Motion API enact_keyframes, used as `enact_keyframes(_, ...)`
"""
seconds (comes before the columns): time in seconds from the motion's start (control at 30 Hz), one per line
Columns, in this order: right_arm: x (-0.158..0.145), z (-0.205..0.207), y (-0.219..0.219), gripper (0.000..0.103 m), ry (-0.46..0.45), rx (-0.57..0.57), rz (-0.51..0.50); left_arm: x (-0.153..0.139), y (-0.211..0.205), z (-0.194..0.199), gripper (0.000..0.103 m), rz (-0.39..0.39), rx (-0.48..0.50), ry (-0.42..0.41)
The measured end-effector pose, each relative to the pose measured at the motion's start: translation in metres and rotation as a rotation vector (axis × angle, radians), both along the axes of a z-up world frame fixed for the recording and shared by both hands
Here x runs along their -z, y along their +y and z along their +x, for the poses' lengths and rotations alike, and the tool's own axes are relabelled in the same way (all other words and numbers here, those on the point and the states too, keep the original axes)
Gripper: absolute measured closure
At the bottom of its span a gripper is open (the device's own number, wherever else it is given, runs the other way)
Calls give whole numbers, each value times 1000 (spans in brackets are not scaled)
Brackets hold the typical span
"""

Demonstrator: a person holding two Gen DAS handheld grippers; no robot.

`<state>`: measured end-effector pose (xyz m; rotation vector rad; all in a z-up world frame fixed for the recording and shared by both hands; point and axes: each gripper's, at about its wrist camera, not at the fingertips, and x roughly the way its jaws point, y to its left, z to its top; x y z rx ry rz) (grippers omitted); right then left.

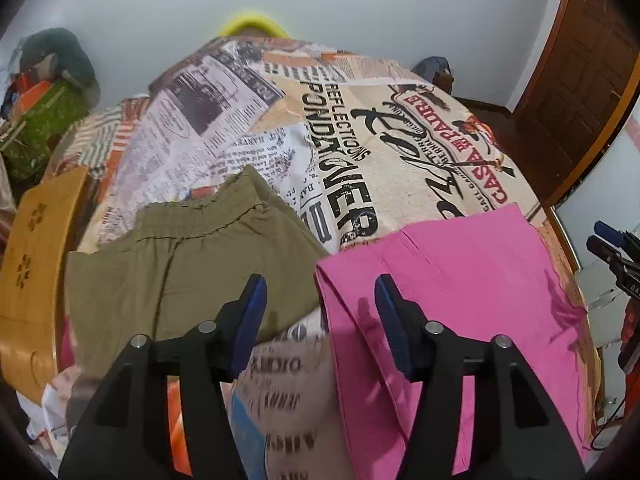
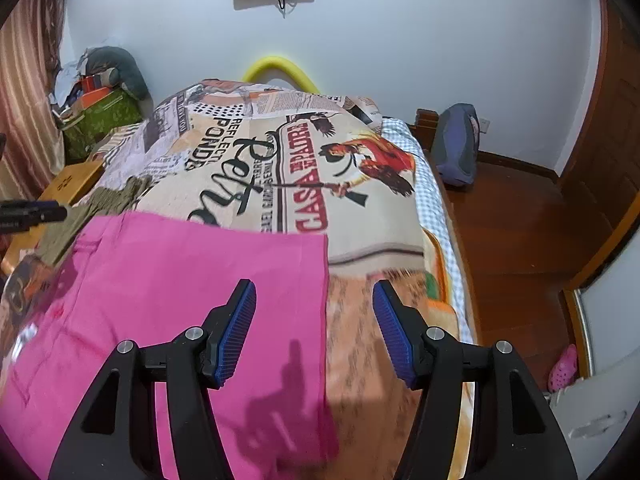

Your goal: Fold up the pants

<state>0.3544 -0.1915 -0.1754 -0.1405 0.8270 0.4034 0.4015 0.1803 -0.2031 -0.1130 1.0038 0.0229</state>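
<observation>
Pink pants (image 1: 460, 288) lie flat on the printed bedspread (image 1: 400, 140); in the right wrist view they (image 2: 180, 288) fill the lower left. Olive pants (image 1: 192, 256) lie to their left, elastic waistband toward the far side, and show small in the right wrist view (image 2: 100, 204). My left gripper (image 1: 320, 292) is open and empty, hovering over the gap between the two pants. My right gripper (image 2: 314, 300) is open and empty, above the pink pants' right edge. The right gripper also shows at the left wrist view's right edge (image 1: 612, 248).
A wooden stool (image 1: 36, 264) stands left of the bed. A green box (image 2: 100, 120) with clutter sits at the far left. A blue backpack (image 2: 456, 148) lies on the wooden floor (image 2: 520, 232) to the right. A yellow headboard arc (image 2: 280, 68) is at the far end.
</observation>
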Motion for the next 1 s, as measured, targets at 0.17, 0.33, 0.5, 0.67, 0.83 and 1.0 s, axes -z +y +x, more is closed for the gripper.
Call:
enact_keyframes(0.17, 26, 33, 18, 46, 28, -17, -20, 34, 4, 21, 47, -35, 17, 63)
enact_keyframes(0.33, 59, 65, 25, 46, 92, -6, -28, 60, 6, 24, 41, -53, 31, 70)
enact_keyframes(0.5, 77, 83, 23, 46, 148, -6, 22, 67, 19, 28, 37, -133, 21, 72)
enact_keyframes(0.67, 77, 81, 29, 82, 128, -31, 13, 67, 14, 28, 58, -157, 44, 59)
enact_keyframes(0.83, 75, 80, 31, 97, 113, -39, 3, 61, -8, 29, 79, -61, 65, 49)
enact_keyframes(1.0, 64, 77, 33, 99, 48, -24, -19, 52, -22, 29, 96, 69, 86, 37)
